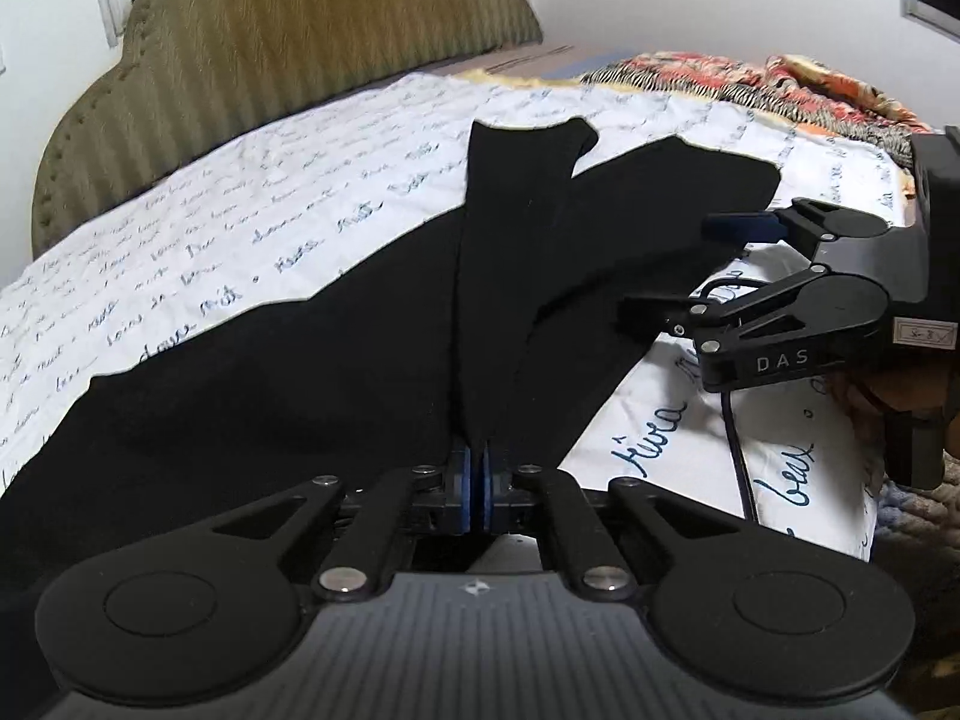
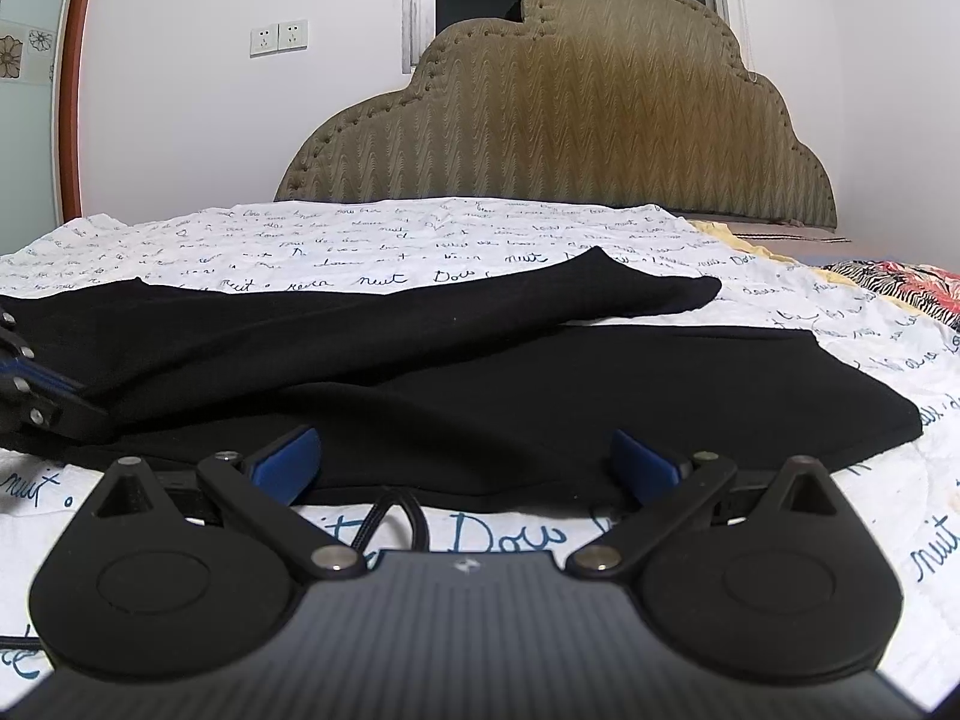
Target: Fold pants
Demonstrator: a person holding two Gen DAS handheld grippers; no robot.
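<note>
Black pants (image 1: 336,372) lie on a white bedspread with blue script (image 1: 240,210). My left gripper (image 1: 478,489) is shut on an edge of the pants, and the cloth rises from its blue pads in a ridge. My right gripper (image 2: 465,459) is open, its blue pads (image 2: 288,459) spread wide at the near edge of the pants (image 2: 540,396), low over the bed. The right gripper also shows in the left wrist view (image 1: 684,264), open beside the pants' right edge. One leg lies folded over the other in the right wrist view.
A padded olive headboard (image 2: 570,132) stands at the bed's far end against a white wall. A red patterned cloth (image 1: 750,84) lies at the far right of the bed. A black cable (image 1: 735,438) trails over the bedspread (image 2: 420,228).
</note>
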